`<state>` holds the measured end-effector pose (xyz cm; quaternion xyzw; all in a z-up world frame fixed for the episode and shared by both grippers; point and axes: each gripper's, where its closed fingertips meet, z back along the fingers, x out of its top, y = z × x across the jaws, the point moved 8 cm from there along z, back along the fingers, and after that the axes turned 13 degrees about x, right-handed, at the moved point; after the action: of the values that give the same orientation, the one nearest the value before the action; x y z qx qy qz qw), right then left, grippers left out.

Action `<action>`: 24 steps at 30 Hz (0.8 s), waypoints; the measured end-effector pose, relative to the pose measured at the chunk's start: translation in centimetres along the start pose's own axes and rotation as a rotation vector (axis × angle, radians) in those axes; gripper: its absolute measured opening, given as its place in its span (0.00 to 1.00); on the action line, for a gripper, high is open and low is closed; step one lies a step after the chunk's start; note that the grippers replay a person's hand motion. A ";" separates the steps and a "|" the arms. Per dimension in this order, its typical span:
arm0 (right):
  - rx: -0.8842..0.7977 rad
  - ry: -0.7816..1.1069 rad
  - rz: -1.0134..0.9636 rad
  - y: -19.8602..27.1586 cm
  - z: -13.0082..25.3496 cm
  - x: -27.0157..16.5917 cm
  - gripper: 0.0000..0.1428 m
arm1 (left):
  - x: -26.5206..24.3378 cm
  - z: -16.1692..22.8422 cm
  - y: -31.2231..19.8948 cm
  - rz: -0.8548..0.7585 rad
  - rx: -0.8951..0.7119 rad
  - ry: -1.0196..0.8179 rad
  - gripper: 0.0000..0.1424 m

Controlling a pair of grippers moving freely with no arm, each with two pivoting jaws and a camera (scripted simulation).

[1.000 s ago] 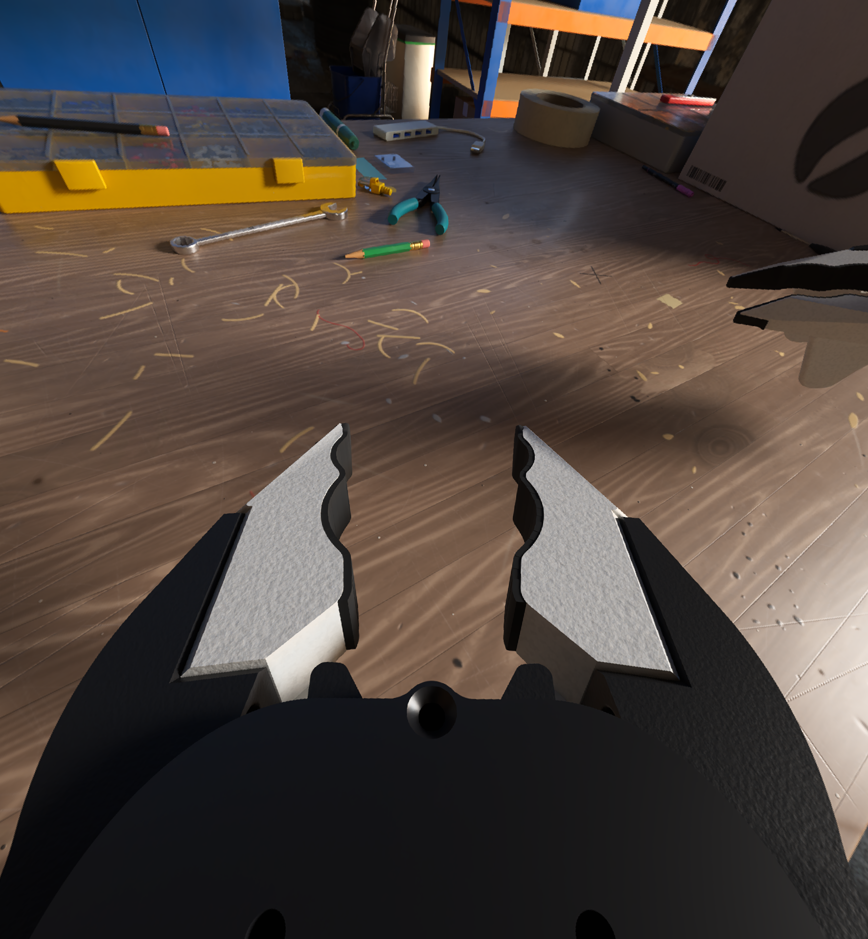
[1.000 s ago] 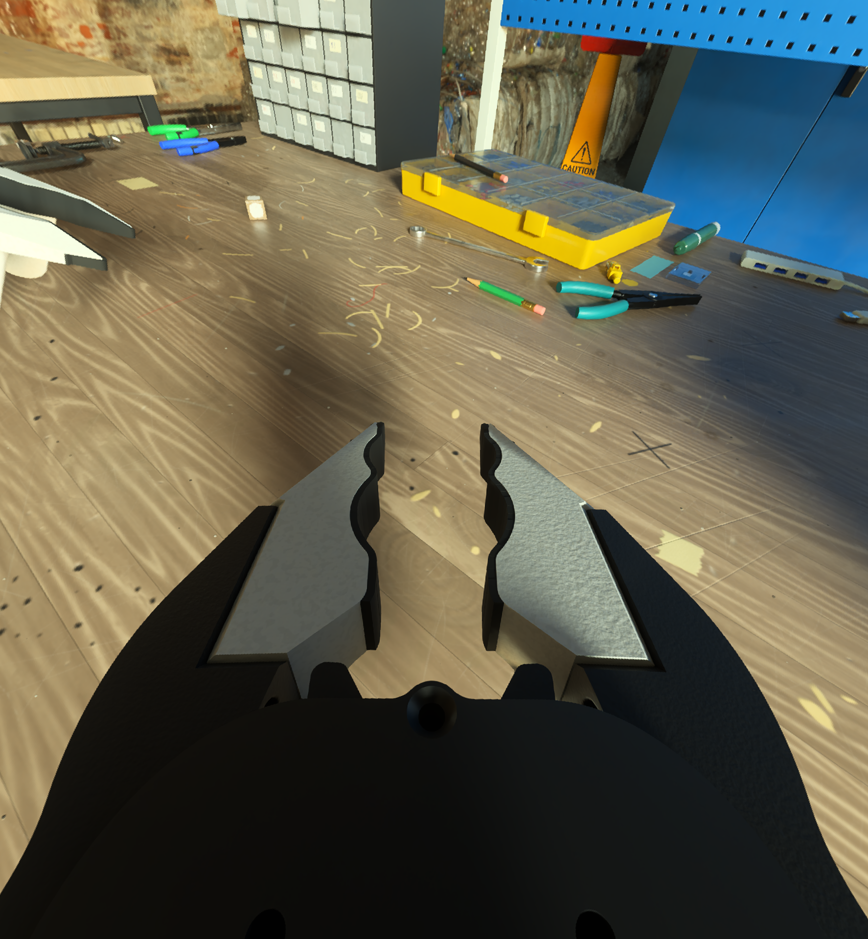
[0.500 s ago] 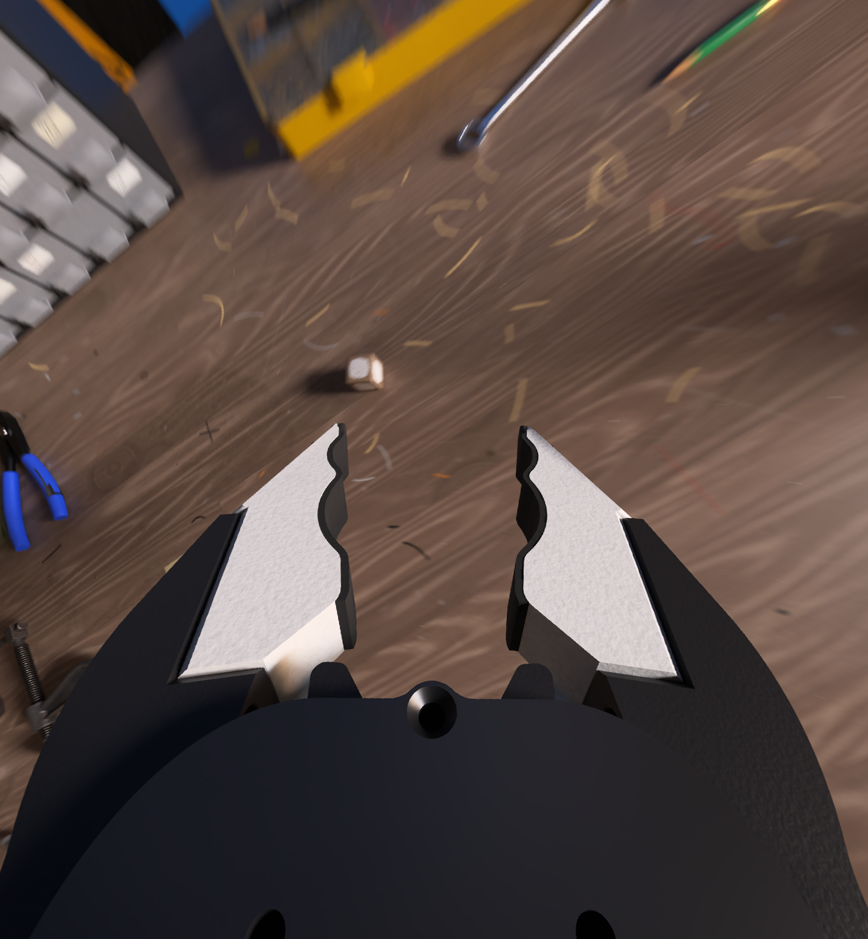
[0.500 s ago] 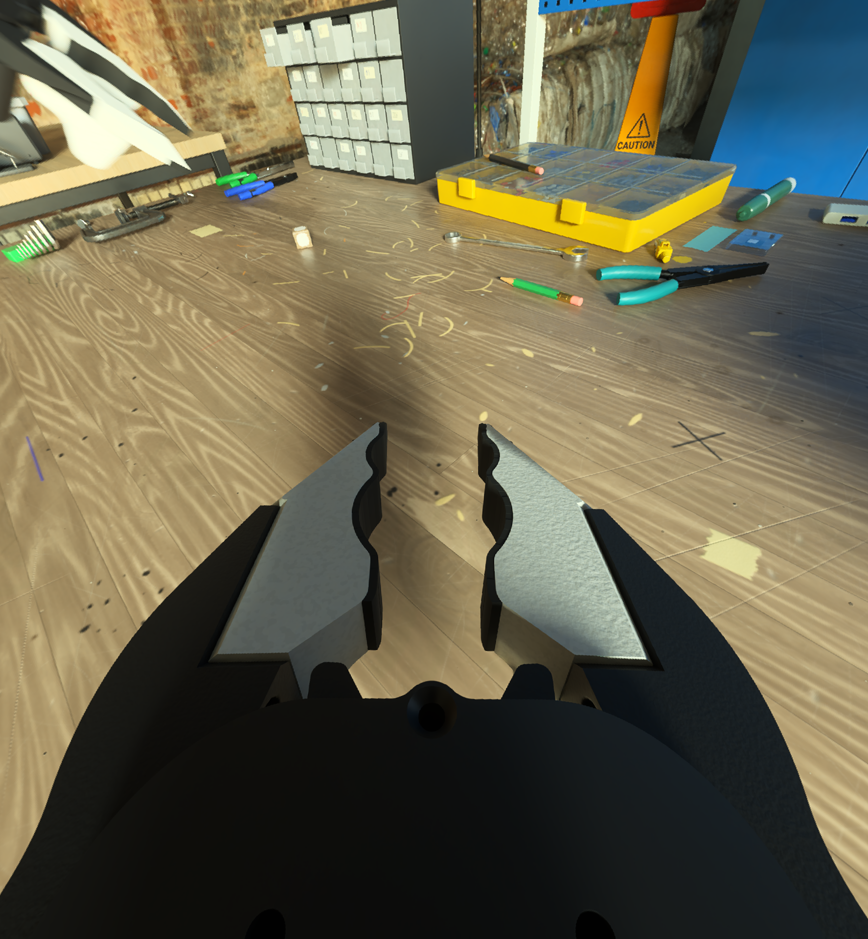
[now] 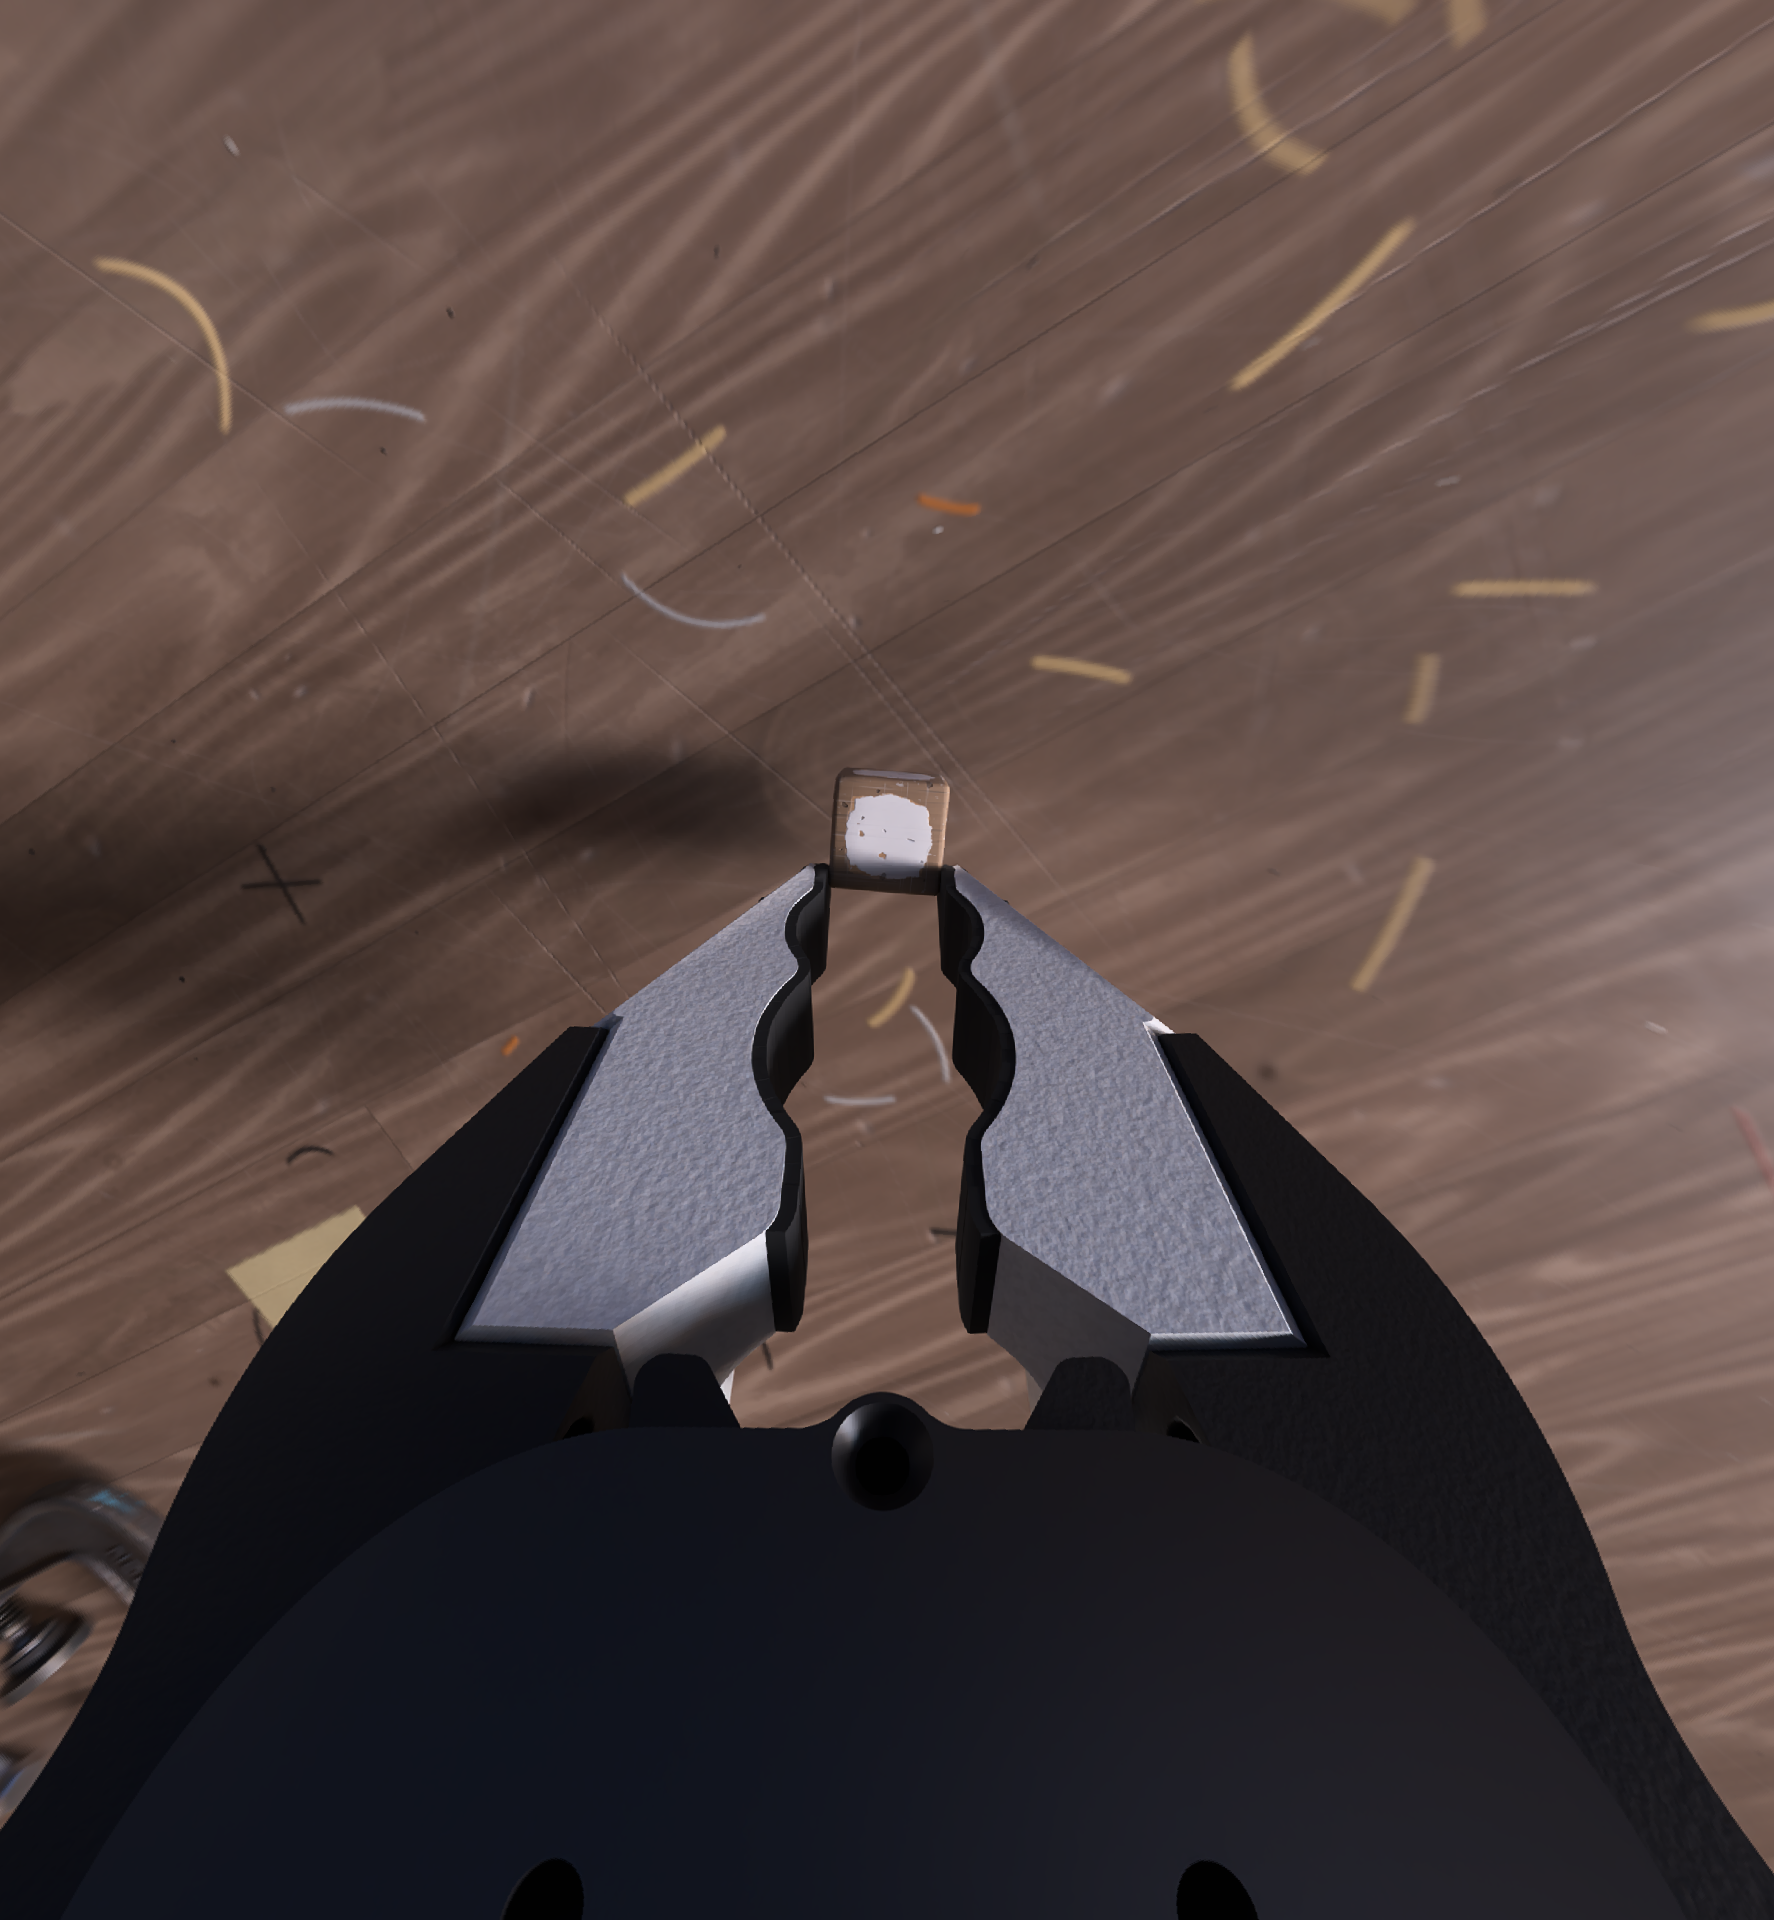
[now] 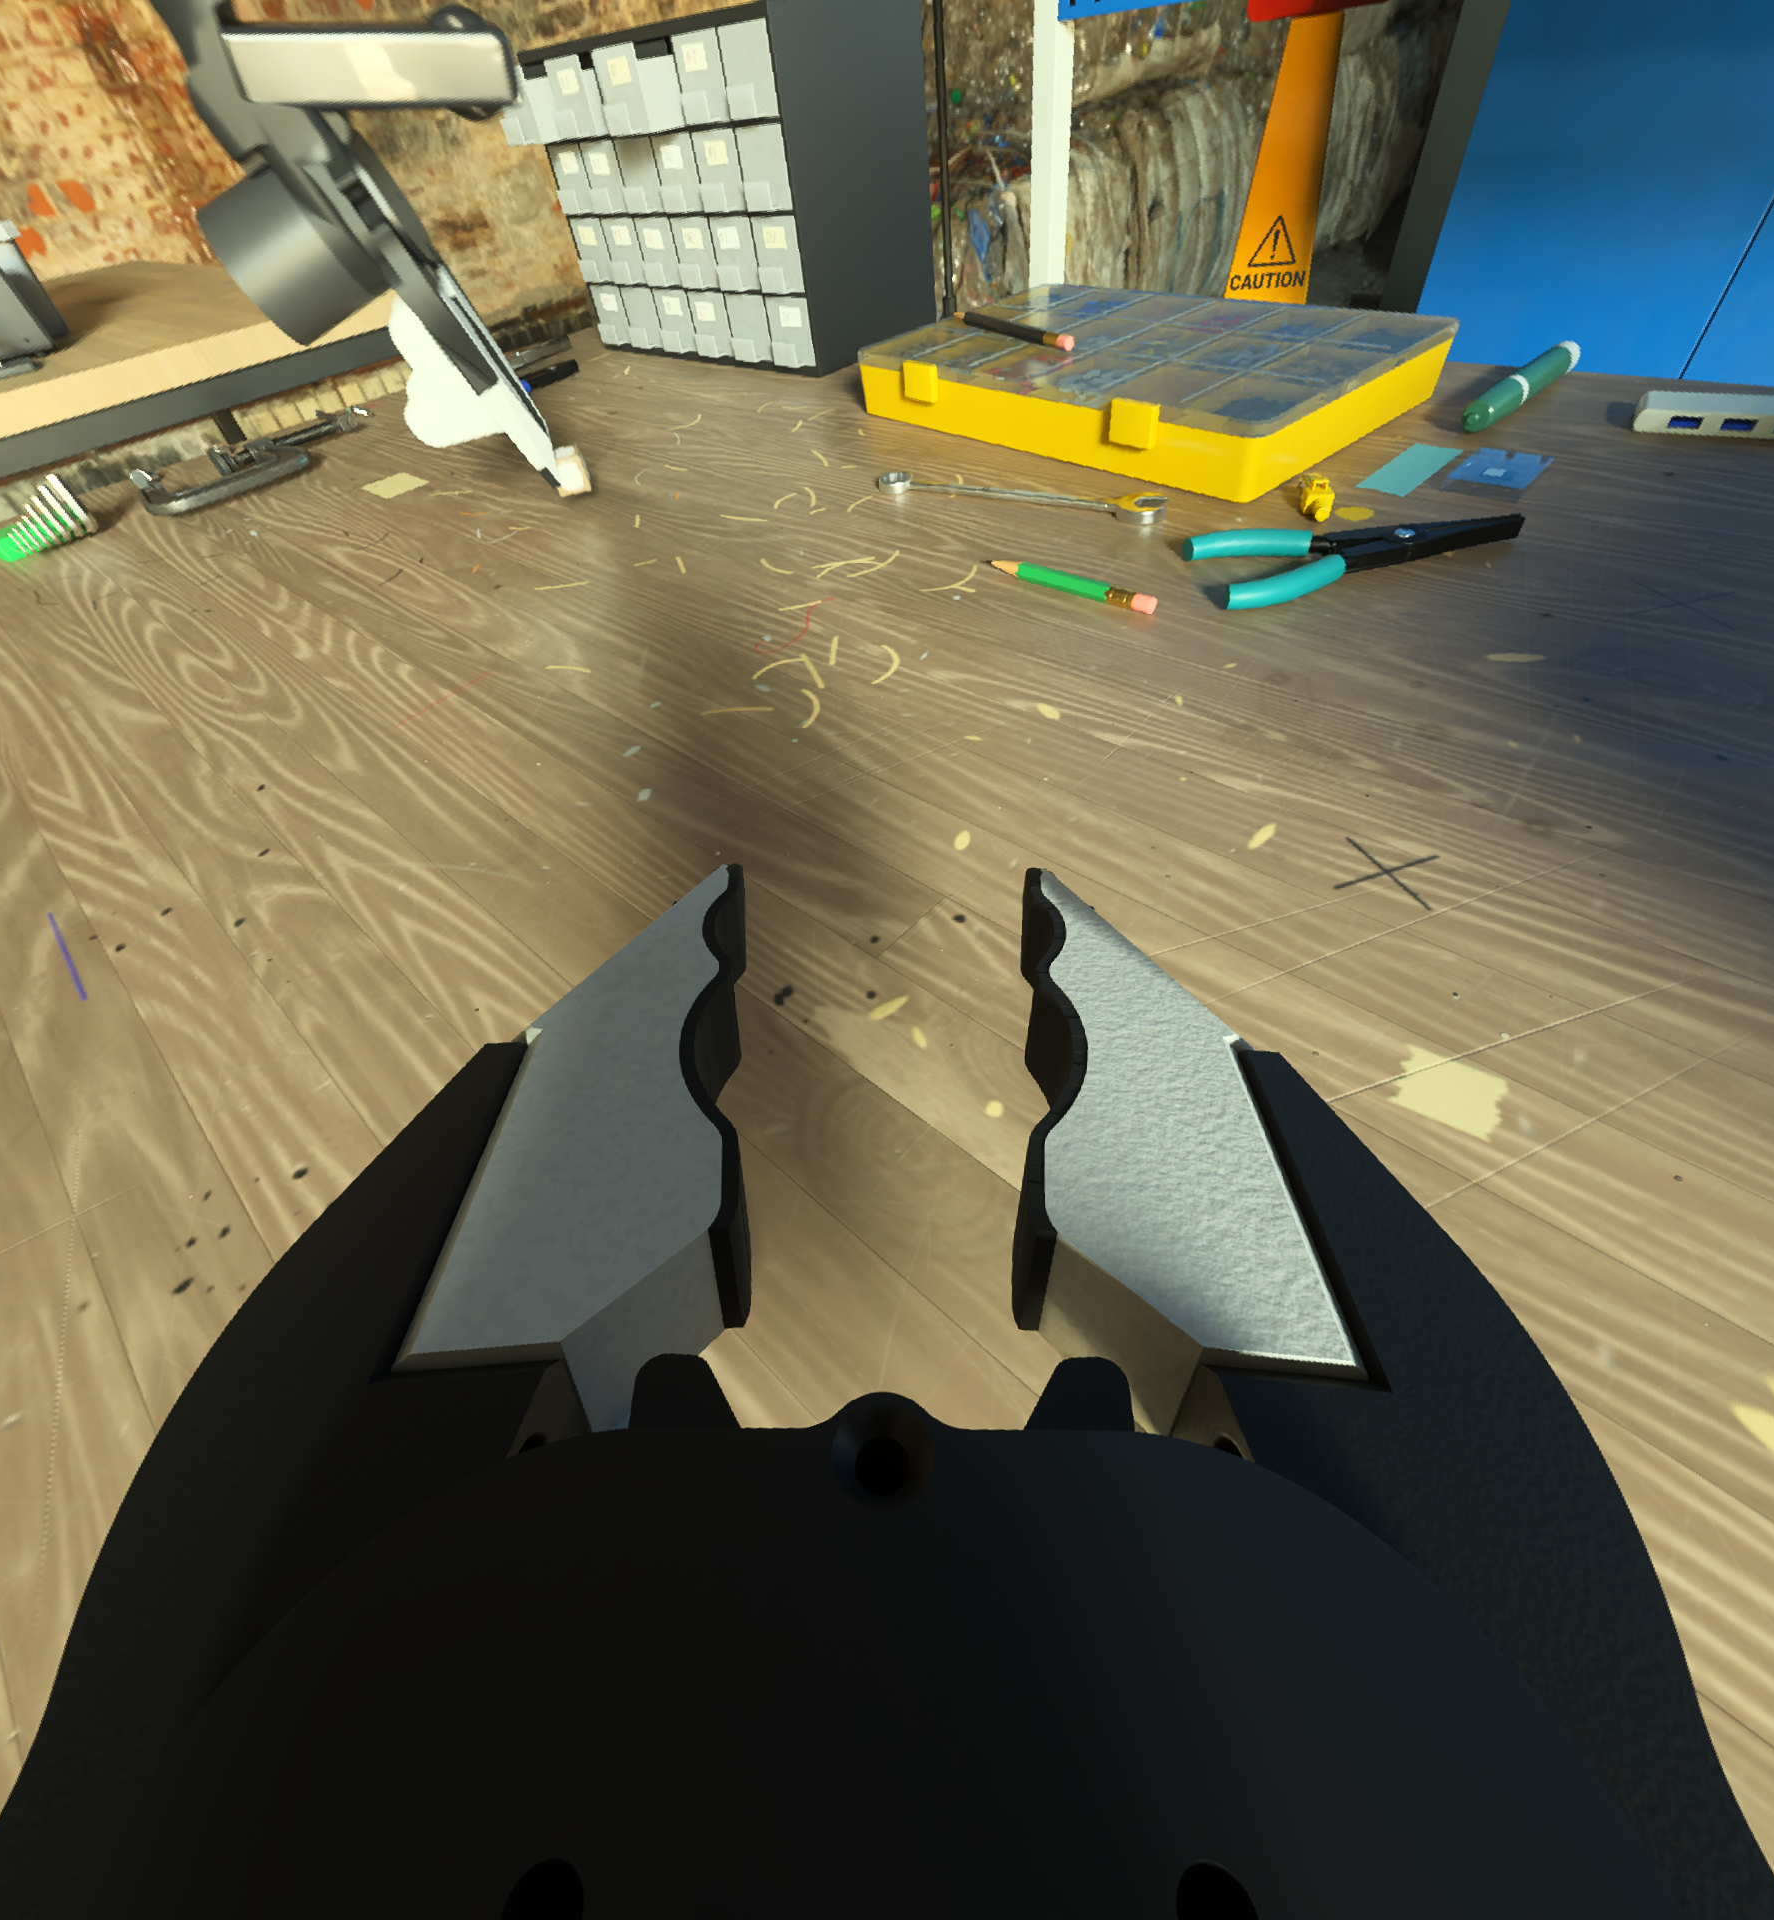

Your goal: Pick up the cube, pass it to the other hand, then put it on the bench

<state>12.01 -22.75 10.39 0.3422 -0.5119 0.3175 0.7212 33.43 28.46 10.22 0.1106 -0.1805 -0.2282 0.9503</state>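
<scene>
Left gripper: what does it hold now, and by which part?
The left gripper pinches the cube by its two opposite sides, at the very fingertips. The right gripper holds nothing.

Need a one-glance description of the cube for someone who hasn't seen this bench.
Start at the grey drawer cabinet against the brick wall, then drop to the wooden worktop just in front of it. There the left gripper has its jaws closed on the cube: a small tan block with a white face, the only blocky thing among thin shavings.
</scene>
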 end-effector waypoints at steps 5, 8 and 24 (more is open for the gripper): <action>0.004 -0.006 -0.001 -0.1 -0.1 0.1 0.36 | -2.3 7.2 -1.1 0.021 -0.110 -0.410 0.14; 0.027 -0.019 -0.022 -0.1 -0.3 0.3 0.35 | -4.8 12.1 -3.8 0.020 -0.196 -0.824 0.14; 1.169 -0.124 -1.000 2.9 -10.4 5.6 0.49 | -3.6 17.4 -22.5 -0.538 -0.411 -1.379 0.14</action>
<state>16.59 -12.00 13.75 0.8752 -0.0852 0.1529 0.4510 14.76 8.31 18.48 -0.1952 -0.6531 -0.4979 0.5361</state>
